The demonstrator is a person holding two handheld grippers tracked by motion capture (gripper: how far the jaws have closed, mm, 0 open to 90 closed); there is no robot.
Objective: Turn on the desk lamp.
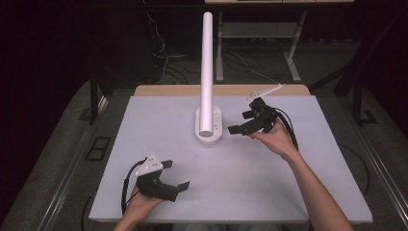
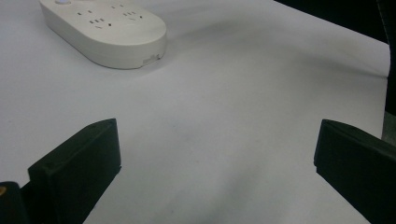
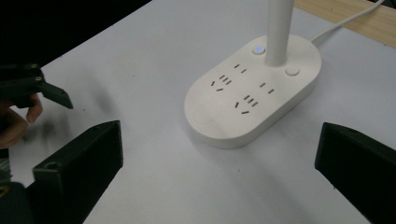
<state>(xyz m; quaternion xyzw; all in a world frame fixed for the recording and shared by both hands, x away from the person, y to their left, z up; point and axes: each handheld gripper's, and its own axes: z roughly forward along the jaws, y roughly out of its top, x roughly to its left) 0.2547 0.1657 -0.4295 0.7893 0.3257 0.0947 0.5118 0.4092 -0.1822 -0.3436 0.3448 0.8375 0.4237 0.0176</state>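
Note:
A white lamp base [image 1: 208, 126] with socket slots stands mid-table, and a white pole [image 1: 207, 72] rises from it. My right gripper [image 1: 239, 122] hovers just right of the base, open, nothing between its jaws. In the right gripper view the base [image 3: 252, 98] lies ahead of the open right gripper [image 3: 219, 172], and a small blue light [image 3: 258, 49] glows beside the pole [image 3: 279, 28]. My left gripper [image 1: 177, 174] is open near the front left, above bare table. The left gripper view shows that gripper [image 2: 217, 163] holding nothing, with the base [image 2: 105, 30] far ahead at the upper left.
A white sheet [image 1: 288, 192] covers the table; a wooden strip [image 1: 168, 90] shows along its far edge. A white cable [image 3: 345, 21] runs from the base across that strip. The other hand and its gripper [image 3: 46, 91] sit at the left of the right gripper view.

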